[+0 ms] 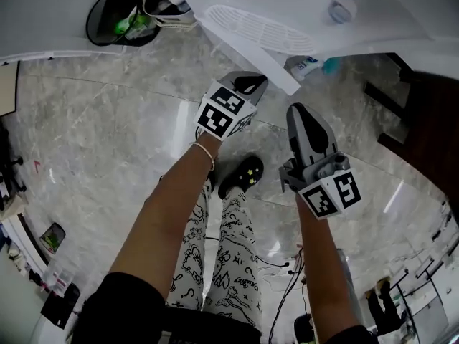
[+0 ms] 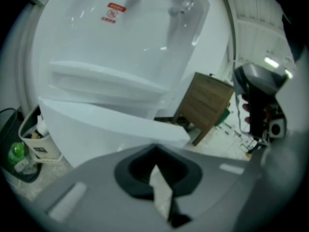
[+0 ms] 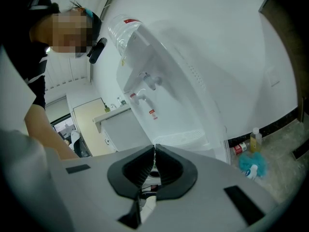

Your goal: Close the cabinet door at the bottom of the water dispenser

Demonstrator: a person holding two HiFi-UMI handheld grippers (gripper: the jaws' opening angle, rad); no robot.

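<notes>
Marble floor; left gripper, right gripper: jaws together, empty.

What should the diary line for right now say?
left tongs: shut, empty | right tongs: shut, empty | cabinet door: open | water dispenser: ahead of both tongs

Black short sleeves; white trousers with black doodle print; black shoe; thin wrist bracelet; grey left gripper and right gripper, black-and-white marker cubes.
</notes>
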